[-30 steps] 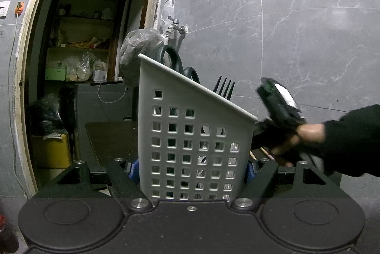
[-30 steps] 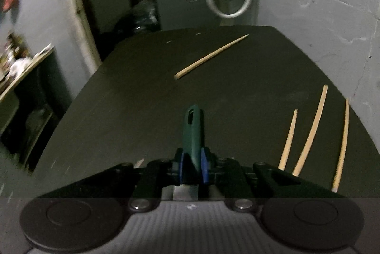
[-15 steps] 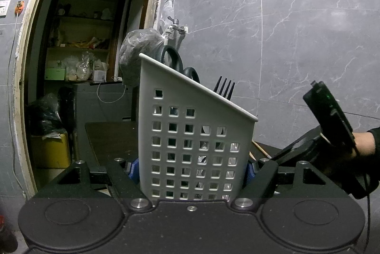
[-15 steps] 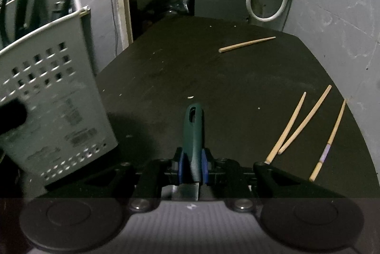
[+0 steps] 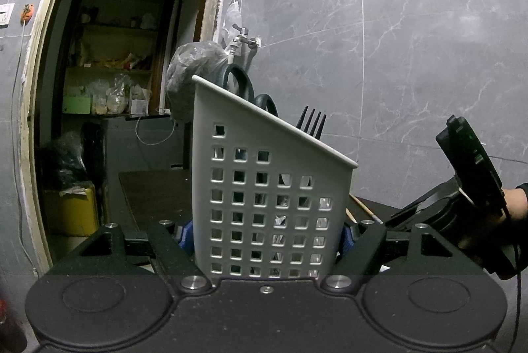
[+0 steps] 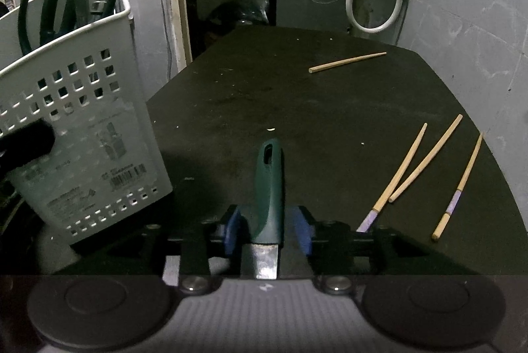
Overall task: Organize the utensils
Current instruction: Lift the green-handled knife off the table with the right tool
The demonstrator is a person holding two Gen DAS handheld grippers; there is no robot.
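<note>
Scissors (image 6: 66, 6) in caddy (image 6: 82, 122), chopsticks (image 6: 422, 164) right.

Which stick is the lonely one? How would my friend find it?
Start at the black table. Three chopsticks lie bunched near its right edge. The lonely chopstick lies far back near the grey wall, almost sideways, plain wood with no purple band visible.

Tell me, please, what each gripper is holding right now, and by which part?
The left gripper clamps the white perforated utensil basket by its lower sides. The right gripper grips a green-handled utensil where handle meets metal.
</note>
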